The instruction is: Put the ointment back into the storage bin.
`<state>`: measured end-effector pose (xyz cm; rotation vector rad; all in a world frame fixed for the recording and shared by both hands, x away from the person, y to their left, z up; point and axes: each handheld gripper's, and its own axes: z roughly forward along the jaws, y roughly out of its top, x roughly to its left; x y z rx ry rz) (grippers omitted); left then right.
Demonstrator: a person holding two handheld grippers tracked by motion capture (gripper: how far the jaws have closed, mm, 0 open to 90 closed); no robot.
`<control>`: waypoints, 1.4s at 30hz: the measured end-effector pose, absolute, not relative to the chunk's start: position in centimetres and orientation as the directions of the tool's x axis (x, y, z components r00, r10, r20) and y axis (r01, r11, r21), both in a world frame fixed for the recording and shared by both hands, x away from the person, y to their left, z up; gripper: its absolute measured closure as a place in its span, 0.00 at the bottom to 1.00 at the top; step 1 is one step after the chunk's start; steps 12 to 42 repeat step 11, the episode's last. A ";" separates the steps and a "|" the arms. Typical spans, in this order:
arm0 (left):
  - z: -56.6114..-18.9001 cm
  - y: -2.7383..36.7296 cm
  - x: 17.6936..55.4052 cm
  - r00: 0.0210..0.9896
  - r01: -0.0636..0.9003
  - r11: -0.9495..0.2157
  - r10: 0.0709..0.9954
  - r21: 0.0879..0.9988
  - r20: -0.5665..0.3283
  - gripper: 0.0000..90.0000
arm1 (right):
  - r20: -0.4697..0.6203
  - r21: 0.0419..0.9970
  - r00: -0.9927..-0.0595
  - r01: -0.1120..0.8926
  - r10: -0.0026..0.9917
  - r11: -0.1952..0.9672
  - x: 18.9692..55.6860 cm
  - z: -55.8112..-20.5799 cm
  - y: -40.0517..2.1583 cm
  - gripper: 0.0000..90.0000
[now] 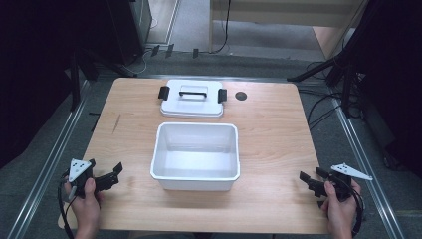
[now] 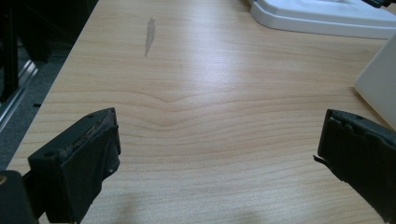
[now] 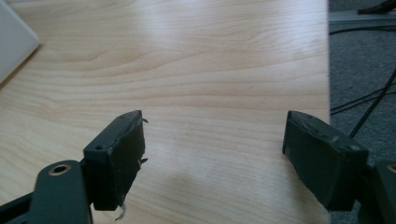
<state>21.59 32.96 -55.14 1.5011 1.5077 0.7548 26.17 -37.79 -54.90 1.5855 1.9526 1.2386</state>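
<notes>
Left claw [image 1: 115, 175] and right claw [image 1: 309, 179] gape wide, empty.

The left gripper [image 2: 217, 149] is held wide open over bare table [image 2: 205, 93], with a white lid [image 2: 322, 16] seen beyond.
</notes>
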 end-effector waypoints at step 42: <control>-55.1 32.8 21.8 0.096 0.475 0.076 0.986 0.876 -0.138 0.00 | 0.229 0.790 -0.316 0.613 0.921 0.014 26.0 -54.9 -37.4 0.25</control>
